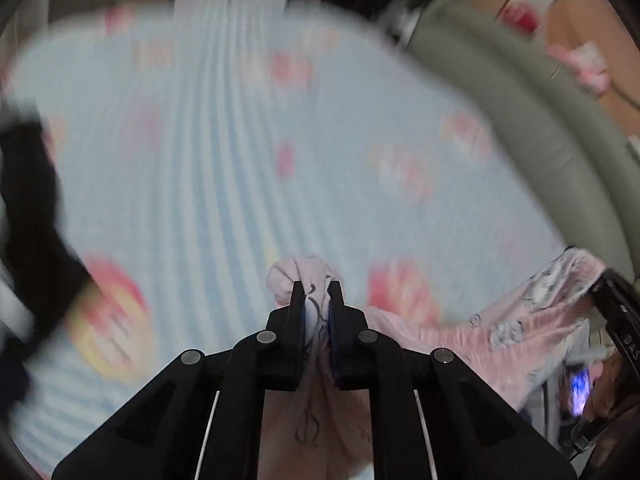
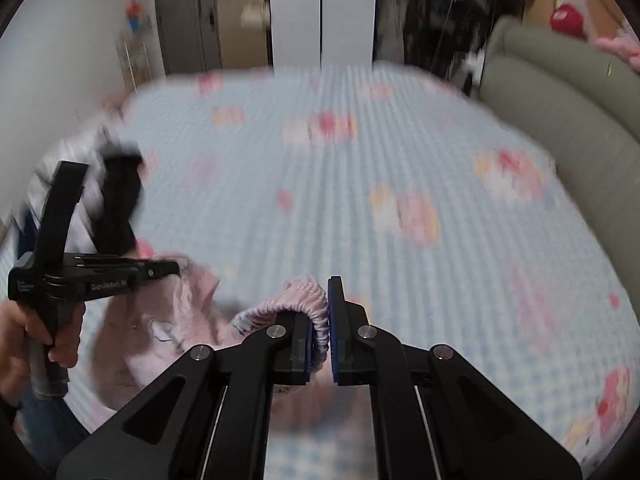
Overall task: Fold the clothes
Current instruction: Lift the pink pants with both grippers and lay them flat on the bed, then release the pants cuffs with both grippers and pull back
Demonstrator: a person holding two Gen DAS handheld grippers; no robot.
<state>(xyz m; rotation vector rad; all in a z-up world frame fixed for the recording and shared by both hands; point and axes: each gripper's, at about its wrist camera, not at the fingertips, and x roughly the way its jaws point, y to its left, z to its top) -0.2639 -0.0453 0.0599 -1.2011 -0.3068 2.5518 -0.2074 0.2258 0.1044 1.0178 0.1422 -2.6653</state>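
A pale pink garment [image 1: 500, 332] with a grey printed pattern hangs in the air between my two grippers, above a bed [image 1: 240, 140] with a light blue striped sheet. My left gripper [image 1: 317, 300] is shut on a bunched corner of the cloth. My right gripper [image 2: 320, 320] is shut on the garment's gathered elastic band [image 2: 296, 300]. The left gripper also shows at the left of the right wrist view [image 2: 160, 270], gripping the pink cloth [image 2: 160, 328]. The right gripper's body shows at the right edge of the left wrist view [image 1: 620, 320].
A grey-green padded headboard [image 2: 560, 120] curves along the bed's right side. A dark garment [image 1: 32, 200] lies at the bed's left edge, with striped cloth [image 2: 60, 168] near it. White wardrobe doors [image 2: 320, 12] stand beyond the far end of the bed.
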